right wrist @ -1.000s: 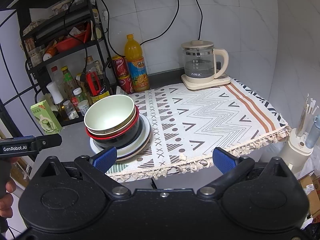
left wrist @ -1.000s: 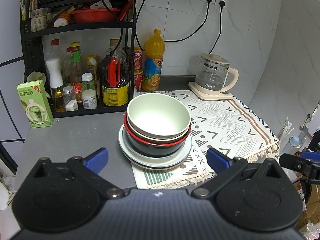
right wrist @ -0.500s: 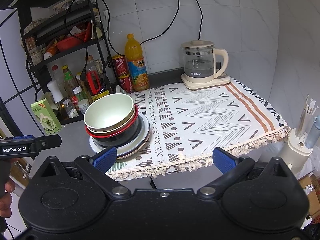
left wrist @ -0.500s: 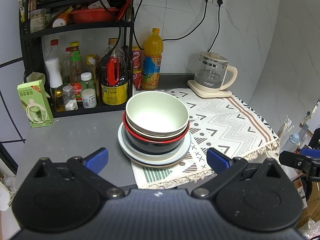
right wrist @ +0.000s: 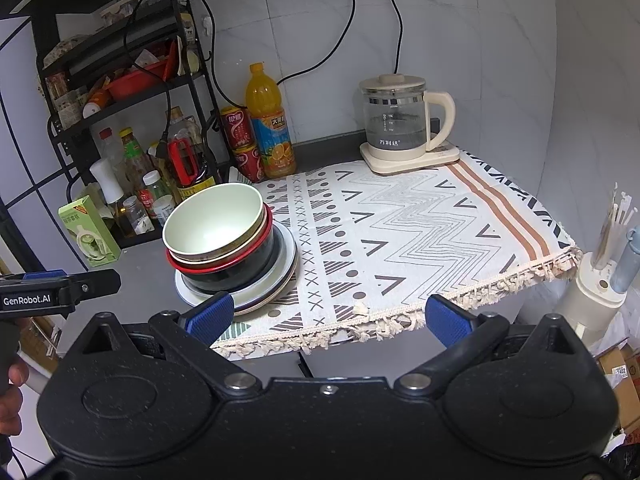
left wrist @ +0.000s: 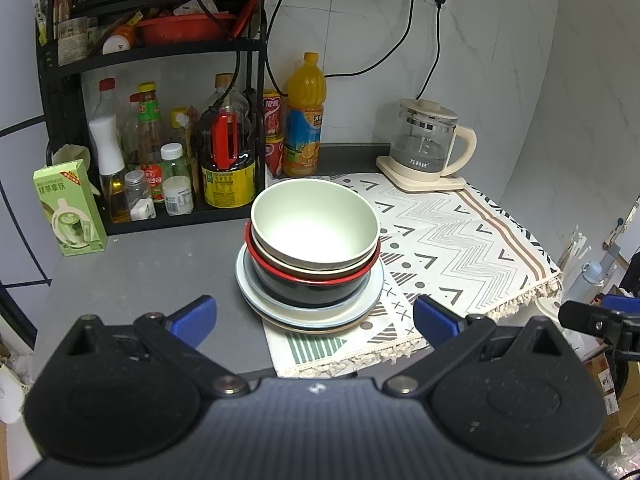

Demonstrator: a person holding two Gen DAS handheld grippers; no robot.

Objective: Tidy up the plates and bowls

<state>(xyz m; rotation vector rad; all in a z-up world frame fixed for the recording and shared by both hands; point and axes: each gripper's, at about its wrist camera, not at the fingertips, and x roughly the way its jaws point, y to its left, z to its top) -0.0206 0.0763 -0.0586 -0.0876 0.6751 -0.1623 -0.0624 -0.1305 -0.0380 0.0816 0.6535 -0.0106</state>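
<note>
A stack of dishes stands on the grey counter, partly on a patterned cloth. A pale green bowl (left wrist: 314, 226) sits on top, nested in a beige bowl and a red-rimmed black bowl (left wrist: 312, 290). Under them lie a light blue plate (left wrist: 372, 296) and a beige plate. The stack also shows in the right wrist view, with the green bowl (right wrist: 212, 222) on top. My left gripper (left wrist: 314, 318) is open and empty, just in front of the stack. My right gripper (right wrist: 328, 316) is open and empty, in front of the cloth's fringe, to the right of the stack.
A black shelf rack (left wrist: 152, 60) with bottles stands behind the stack. A green carton (left wrist: 70, 208) stands at the left. An orange juice bottle (left wrist: 304, 116) and a glass kettle (left wrist: 430, 146) stand at the back. The patterned cloth (right wrist: 420, 224) covers the counter's right part.
Both grippers have drifted slightly; the stack sits a little lower and more central in the left wrist view. Nothing was taken hold of or moved.
</note>
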